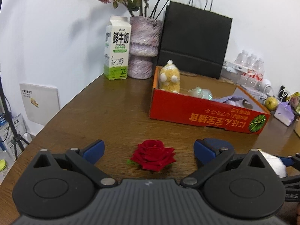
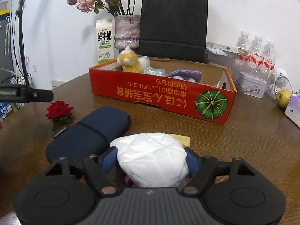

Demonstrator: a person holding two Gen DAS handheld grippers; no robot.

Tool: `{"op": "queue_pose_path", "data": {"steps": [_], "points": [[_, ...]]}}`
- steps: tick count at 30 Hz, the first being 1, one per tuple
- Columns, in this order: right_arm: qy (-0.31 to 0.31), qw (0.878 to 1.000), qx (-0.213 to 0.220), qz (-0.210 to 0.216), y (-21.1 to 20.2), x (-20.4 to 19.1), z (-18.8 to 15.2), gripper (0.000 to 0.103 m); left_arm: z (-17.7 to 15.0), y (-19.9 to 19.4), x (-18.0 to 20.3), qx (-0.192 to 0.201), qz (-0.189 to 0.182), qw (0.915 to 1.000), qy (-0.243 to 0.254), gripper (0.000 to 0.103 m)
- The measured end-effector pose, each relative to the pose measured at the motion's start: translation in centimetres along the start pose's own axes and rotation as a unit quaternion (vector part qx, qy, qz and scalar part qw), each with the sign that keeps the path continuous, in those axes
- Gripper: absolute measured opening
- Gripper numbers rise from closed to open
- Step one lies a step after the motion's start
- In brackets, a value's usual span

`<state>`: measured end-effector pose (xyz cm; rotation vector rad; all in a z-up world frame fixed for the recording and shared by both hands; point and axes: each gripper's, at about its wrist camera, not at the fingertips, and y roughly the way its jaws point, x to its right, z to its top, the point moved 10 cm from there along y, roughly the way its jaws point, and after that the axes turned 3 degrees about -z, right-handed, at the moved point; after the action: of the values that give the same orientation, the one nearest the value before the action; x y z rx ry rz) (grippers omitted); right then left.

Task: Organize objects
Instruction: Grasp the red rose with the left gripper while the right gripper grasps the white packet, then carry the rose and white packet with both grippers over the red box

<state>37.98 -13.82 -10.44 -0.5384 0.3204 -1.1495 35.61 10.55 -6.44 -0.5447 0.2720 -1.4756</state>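
Red box [image 2: 142, 95] holds plush toy [image 2: 129, 61]; right claw [image 2: 151, 157] clamps white wad [image 2: 150, 155], left claw [image 1: 149, 150] apart.

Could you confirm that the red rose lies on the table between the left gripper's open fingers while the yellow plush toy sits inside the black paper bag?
Not quite: the yellow plush toy sits in the red cardboard box, in front of the black paper bag, as the right wrist view shows. The red rose does lie on the table between the left gripper's open fingers.

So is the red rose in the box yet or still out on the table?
Out. The red rose lies on the bare wooden table, short of the orange box, between the left tool's open fingers, untouched.
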Motion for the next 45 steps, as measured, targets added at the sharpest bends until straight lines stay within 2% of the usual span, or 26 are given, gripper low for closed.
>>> {"op": "queue_pose_path", "data": {"steps": [7, 11, 12, 13, 14, 15, 17, 19, 27, 37, 45], "points": [[0.005, 0.999, 0.029, -0.017, -1.3, 0.2, 0.4, 0.073, -0.8, 3.0, -1.6, -0.032, 0.043, 0.9986, 0.006, 0.103], [0.004, 0.999, 0.040, -0.025, -1.6, 0.1, 0.5, 0.073, -0.8, 4.1, -1.3, -0.030, 0.035, 0.9988, 0.017, 0.102], [0.004, 0.999, 0.042, -0.027, -1.7, 0.1, 0.6, 0.074, -0.9, 4.1, -1.0, -0.030, 0.025, 0.9991, 0.020, 0.098], [0.005, 0.999, 0.045, -0.030, -1.8, 0.2, 0.6, 0.074, -1.0, 4.0, -0.6, -0.031, 0.011, 0.9992, 0.021, 0.082], [0.006, 0.998, 0.046, -0.032, -1.9, 0.2, 0.6, 0.074, -1.1, 3.9, -0.3, -0.034, -0.005, 0.9992, 0.022, 0.056], [0.008, 0.998, 0.048, -0.035, -2.0, 0.3, 0.6, 0.074, -1.2, 3.9, 0.0, -0.035, -0.015, 0.9991, 0.019, 0.047], [0.012, 0.998, 0.052, -0.040, -2.1, 0.5, 0.7, 0.074, -1.0, 3.2, -0.1, -0.025, -0.020, 0.9995, 0.005, 0.037], [0.015, 0.997, 0.057, -0.045, -2.3, 0.6, 0.7, 0.074, -0.7, 2.4, 0.0, -0.009, -0.025, 0.9997, 0.001, 0.037], [0.022, 0.996, 0.070, -0.055, -3.1, 0.9, 0.7, 0.074, 0.5, -0.2, 0.4, 0.049, 0.004, 0.9985, 0.025, 0.035], [0.028, 0.994, 0.086, -0.063, -4.0, 0.9, 0.8, 0.074, 0.1, -1.9, 3.0, 0.071, -0.001, 0.9964, 0.048, 0.035], [0.039, 0.992, 0.104, -0.059, -5.2, 0.7, 1.1, 0.074, -1.2, -2.9, 5.8, 0.068, -0.014, 0.9960, 0.056, 0.036]]}}
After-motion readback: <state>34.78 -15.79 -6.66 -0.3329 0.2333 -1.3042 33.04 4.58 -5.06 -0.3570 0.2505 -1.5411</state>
